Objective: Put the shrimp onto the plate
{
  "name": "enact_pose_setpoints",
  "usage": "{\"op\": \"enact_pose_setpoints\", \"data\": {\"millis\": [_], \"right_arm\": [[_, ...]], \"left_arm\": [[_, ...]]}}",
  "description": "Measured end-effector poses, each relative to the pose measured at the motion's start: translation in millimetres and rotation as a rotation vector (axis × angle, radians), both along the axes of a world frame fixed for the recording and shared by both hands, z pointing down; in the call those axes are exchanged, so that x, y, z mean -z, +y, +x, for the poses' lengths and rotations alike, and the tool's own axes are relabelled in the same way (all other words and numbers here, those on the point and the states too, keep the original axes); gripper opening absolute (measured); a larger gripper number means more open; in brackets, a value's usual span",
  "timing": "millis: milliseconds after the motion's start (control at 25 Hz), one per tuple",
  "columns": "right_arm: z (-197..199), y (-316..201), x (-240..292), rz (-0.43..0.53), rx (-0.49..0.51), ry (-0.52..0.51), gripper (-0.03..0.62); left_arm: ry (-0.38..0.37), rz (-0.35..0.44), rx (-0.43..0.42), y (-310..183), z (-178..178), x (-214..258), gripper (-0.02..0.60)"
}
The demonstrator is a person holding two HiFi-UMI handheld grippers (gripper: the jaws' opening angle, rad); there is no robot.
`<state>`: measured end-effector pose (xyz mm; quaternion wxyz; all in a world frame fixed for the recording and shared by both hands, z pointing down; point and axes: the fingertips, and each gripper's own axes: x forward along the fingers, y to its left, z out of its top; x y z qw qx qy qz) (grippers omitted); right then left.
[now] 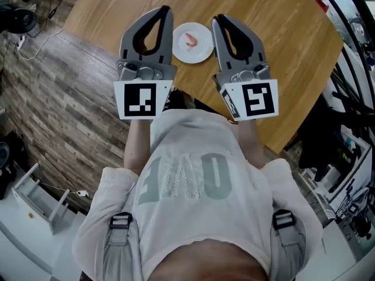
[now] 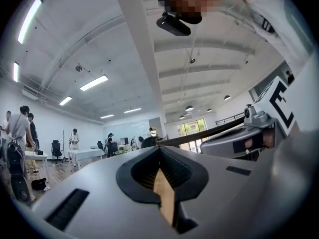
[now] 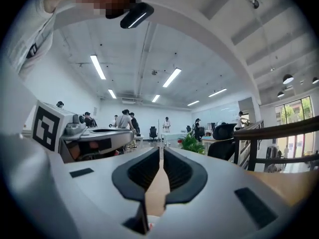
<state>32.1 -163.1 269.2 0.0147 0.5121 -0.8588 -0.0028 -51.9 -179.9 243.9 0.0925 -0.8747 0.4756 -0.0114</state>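
A small pink shrimp (image 1: 191,39) lies on a round white plate (image 1: 201,52) near the front edge of the wooden table (image 1: 275,51). In the head view the plate sits between the tips of my two grippers, which are held above it, close to the person's chest. The left gripper (image 1: 166,9) is shut with nothing in it, its jaws meeting at the tip (image 2: 159,147). On the other side, the right gripper (image 1: 217,19) is also shut and empty (image 3: 161,153). Neither gripper view clearly shows the shrimp.
Plank floor (image 1: 70,98) surrounds the table, with a cable (image 1: 35,45) at the left and a white rack (image 1: 38,198) at lower left. Dark equipment and cables (image 1: 345,116) crowd the right side. Several people (image 3: 124,121), desks and a plant (image 3: 192,143) stand far off.
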Motion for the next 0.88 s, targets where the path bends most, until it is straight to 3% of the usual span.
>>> {"op": "enact_pose_setpoints", "data": {"millis": [200, 320, 880], "right_arm": [[11.1, 11.1, 16.5, 0.033, -0.029, -0.044, 0.031], [15.2, 12.0, 16.0, 0.034, -0.05, -0.029, 0.023], [19.8, 10.2, 20.0, 0.053, -0.069, -0.017, 0.021]], "left_arm": [[0.072, 0.032, -0.033, 4.8, 4.6, 22.6, 0.007], [0.046, 0.064, -0.04, 5.6, 7.5, 28.4, 0.006], [0.02, 0.078, -0.054, 4.8, 11.8, 30.8, 0.006]]}}
